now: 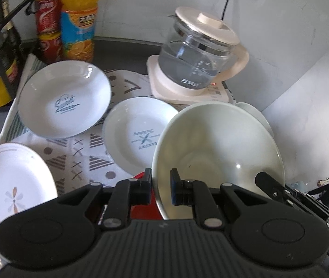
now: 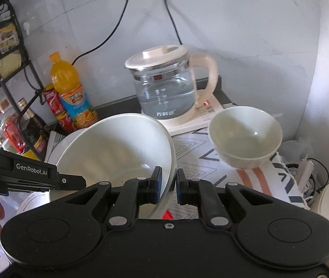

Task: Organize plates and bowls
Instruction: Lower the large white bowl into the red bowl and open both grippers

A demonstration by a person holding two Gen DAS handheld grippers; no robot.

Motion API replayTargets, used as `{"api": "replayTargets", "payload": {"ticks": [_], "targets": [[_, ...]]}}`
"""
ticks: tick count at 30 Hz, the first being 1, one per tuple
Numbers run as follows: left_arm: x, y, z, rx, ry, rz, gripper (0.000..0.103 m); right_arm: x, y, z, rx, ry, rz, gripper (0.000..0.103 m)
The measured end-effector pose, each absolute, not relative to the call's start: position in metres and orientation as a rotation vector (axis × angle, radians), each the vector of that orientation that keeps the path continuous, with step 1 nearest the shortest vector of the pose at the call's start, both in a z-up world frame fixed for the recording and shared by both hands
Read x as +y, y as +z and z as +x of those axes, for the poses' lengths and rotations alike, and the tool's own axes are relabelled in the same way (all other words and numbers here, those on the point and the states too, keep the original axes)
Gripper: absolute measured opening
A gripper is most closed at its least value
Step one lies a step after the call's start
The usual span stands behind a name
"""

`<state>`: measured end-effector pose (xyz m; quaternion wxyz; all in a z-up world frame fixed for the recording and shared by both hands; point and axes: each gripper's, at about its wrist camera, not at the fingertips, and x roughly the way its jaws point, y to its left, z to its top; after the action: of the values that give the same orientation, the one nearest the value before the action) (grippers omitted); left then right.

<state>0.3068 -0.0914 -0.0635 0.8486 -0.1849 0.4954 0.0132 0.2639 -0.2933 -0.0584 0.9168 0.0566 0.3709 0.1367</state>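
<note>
- Left gripper (image 1: 161,187): pinching the rim of a large white bowl (image 1: 220,153).
- Right gripper (image 2: 168,186): pinching the same bowl's opposite rim.
- Small bowl (image 2: 245,136): apart, on the patterned cloth (image 2: 192,157).

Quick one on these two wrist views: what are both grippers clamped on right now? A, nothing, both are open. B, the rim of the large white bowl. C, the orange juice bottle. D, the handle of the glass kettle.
B: the left gripper pinches one side of the large white bowl at its rim, and the right gripper pinches the opposite side.
</note>
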Motion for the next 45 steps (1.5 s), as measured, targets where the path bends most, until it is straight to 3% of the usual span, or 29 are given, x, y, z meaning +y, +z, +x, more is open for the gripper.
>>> {"api": "replayTargets", "payload": {"ticks": [31, 45], "targets": [[-0.083, -0.124, 0.279, 1.223, 0.045, -0.481, 0.013, -0.284, -0.101, 0.249, 0.882, 0.308, 0.054, 0.01], [-0.073, -0.094, 0.283, 1.149, 0.075, -0.449, 0.015, -0.275, -0.111, 0.257, 0.89, 0.324, 0.048, 0.01]]}}
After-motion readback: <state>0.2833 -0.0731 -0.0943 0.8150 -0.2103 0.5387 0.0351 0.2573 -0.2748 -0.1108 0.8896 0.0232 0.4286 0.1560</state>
